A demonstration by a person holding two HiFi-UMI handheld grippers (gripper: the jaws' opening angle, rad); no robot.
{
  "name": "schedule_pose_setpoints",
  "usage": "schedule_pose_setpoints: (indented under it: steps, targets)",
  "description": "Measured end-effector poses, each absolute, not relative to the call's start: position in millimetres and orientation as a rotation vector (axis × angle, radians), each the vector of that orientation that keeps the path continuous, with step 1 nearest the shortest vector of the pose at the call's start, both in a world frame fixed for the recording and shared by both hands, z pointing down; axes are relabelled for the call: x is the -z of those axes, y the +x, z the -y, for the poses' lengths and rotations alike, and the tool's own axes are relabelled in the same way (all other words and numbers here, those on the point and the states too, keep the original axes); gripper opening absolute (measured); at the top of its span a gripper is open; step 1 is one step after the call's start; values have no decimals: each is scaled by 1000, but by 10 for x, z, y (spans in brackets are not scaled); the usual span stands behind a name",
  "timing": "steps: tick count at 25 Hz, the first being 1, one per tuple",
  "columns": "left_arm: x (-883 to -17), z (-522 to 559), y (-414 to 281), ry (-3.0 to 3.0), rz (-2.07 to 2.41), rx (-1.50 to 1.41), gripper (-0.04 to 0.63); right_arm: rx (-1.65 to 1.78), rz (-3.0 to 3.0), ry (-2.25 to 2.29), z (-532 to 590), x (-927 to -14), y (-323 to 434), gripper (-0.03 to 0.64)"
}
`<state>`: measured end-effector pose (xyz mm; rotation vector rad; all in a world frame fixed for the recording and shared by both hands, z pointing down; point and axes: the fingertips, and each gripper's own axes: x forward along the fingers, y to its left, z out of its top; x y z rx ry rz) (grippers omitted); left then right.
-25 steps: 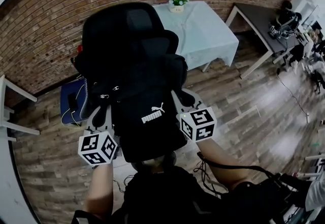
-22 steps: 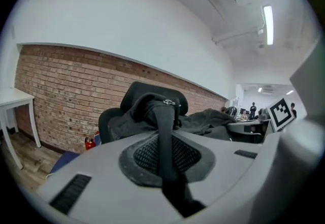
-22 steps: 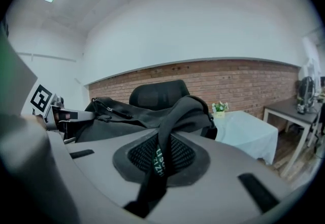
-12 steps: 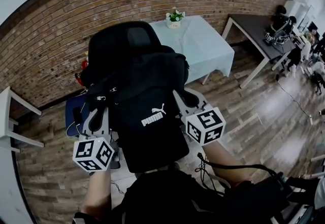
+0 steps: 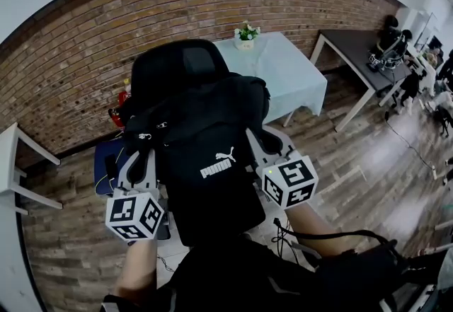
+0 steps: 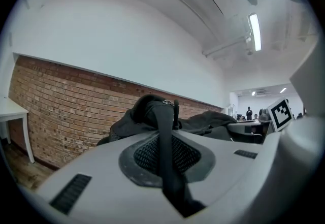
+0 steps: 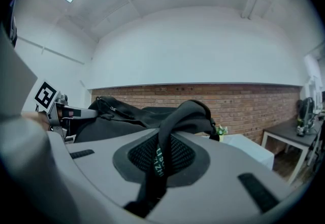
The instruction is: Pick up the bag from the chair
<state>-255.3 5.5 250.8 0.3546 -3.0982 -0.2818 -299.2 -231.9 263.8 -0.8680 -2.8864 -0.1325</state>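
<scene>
A black backpack (image 5: 212, 162) with a white logo hangs between my two grippers, in front of the black office chair (image 5: 177, 66). My left gripper (image 5: 139, 165) is shut on the bag's left strap (image 6: 165, 147), which runs flat between its jaws. At the bag's right side my right gripper (image 5: 256, 151) is shut on the right strap (image 7: 160, 159), a black webbing with green lettering. In both gripper views the bag's bulk (image 6: 203, 121) (image 7: 117, 116) rises behind the jaws. The chair seat is hidden under the bag.
A table with a pale cloth (image 5: 283, 66) and a flower pot (image 5: 245, 33) stands behind the chair by the brick wall (image 5: 71, 77). A dark desk (image 5: 361, 49) is at right, a white table (image 5: 14, 162) at left. A blue bag (image 5: 106, 162) lies on the wooden floor.
Both grippers have risen with the backpack, which now hangs higher and covers more of the chair's backrest. Their grip on the straps is unchanged.
</scene>
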Motion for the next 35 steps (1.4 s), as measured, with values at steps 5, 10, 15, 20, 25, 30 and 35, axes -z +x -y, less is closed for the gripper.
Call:
schedule_pose_setpoints:
  steps: [5, 10, 15, 20, 25, 30, 35]
  targets:
    - [-2446, -35, -2530, 357, 3108, 263, 44, 122, 2895, -864, 2330, -2606, -2986, 43]
    - [-2434, -42, -2523, 336, 3118, 254, 44, 149, 2904, -865, 2317, -2584, -2978, 43]
    - [-2416, -59, -2514, 347, 3122, 243, 44, 153, 2909, -872, 2301, -2556, -2952, 43]
    - [-2424, -52, -2506, 345, 3124, 248, 44, 151, 2915, -871, 2308, -2548, -2947, 43]
    - [-2419, -74, -2512, 336, 3121, 254, 44, 150, 2914, -875, 2284, -2529, -2949, 43]
    - [-2415, -69, -2514, 337, 3119, 249, 44, 142, 2911, -875, 2290, -2543, -2956, 43]
    - [-2423, -72, -2505, 334, 3116, 252, 44, 132, 2909, -880, 2286, -2541, -2949, 43]
